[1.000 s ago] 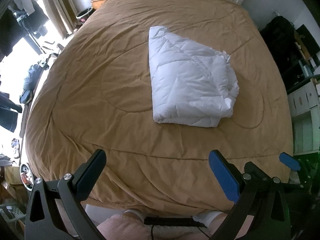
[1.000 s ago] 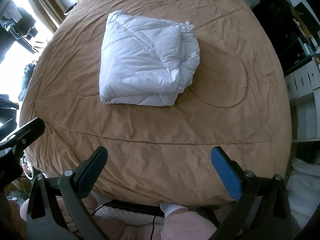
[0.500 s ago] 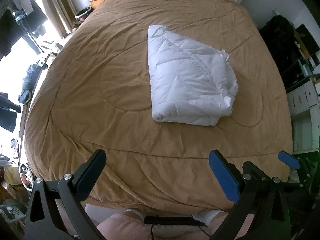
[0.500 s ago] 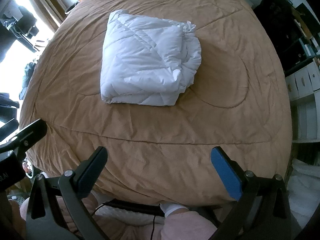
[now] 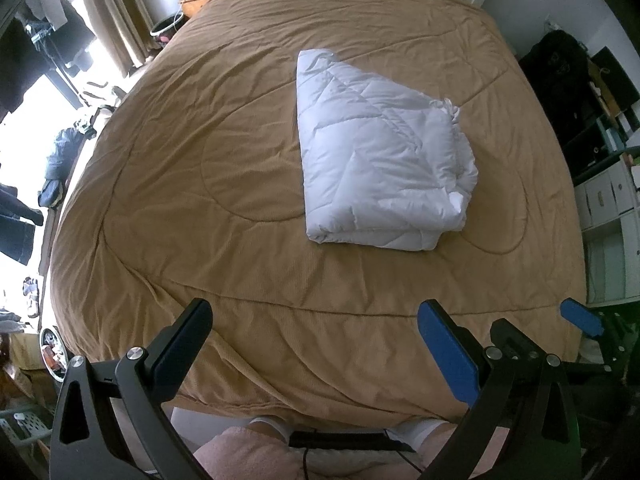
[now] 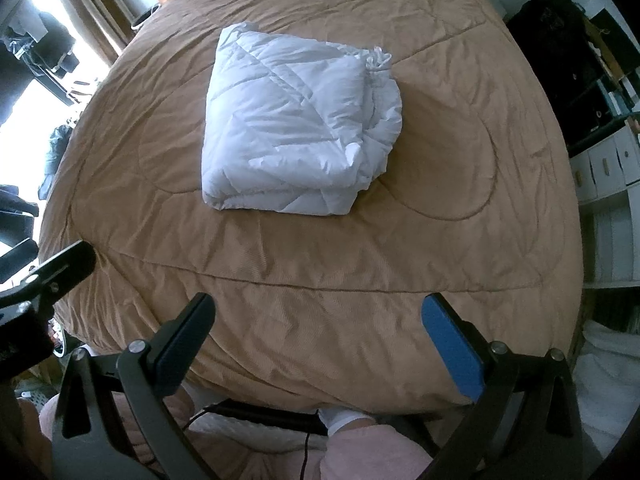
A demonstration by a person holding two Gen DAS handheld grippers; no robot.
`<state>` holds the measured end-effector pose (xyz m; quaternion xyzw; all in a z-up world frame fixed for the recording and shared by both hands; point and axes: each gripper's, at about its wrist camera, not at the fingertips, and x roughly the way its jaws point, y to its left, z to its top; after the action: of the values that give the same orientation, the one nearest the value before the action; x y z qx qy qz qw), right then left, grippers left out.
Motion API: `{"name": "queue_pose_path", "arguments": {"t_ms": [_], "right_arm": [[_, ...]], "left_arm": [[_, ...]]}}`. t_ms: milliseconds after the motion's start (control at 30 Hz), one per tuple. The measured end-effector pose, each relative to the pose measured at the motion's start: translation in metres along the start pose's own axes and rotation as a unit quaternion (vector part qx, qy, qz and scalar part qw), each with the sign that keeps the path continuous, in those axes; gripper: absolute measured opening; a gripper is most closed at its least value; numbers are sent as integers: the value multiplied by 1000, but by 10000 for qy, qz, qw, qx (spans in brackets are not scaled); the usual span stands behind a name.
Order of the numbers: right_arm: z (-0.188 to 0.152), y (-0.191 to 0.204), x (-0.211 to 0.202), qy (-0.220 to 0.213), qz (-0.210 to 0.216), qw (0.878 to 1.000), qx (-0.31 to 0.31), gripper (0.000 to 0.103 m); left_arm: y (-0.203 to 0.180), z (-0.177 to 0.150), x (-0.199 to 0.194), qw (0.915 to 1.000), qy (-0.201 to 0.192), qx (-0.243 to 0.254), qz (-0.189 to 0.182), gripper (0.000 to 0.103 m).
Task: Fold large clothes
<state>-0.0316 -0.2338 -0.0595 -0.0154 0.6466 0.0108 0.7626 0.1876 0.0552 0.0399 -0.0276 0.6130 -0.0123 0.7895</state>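
I have both grippers held above the near edge of the bed, well short of the garment. The left gripper (image 5: pixel 314 344) has its two fingers spread wide with nothing between them, only the wide tan quilted bedspread (image 5: pixel 224 184) below. The right gripper (image 6: pixel 318 338) is spread just as wide and is also empty; from the left wrist view I can see one of its blue pads at the far right (image 5: pixel 581 317). The puffy white quilted garment, folded into a thick rectangular bundle (image 6: pixel 296 132), lies on the middle of the bedspread, its bunched, gathered edges turned to the right and its smoother folded side to the left. It sits apart from both grippers. Under the grippers I see pink fleece trouser legs (image 6: pixel 360 452) with white socks (image 5: pixel 420 429) at the foot of the bed.
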Motion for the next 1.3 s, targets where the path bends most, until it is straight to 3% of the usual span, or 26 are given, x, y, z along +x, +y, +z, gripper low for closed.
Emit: {"name": "queue_pose_path", "arguments": {"t_ms": [1300], "right_arm": [[-4,2,1,85,40,9999,47,103]], "left_arm": [[-3,-4,2,9999,92,56,16,102]]}}
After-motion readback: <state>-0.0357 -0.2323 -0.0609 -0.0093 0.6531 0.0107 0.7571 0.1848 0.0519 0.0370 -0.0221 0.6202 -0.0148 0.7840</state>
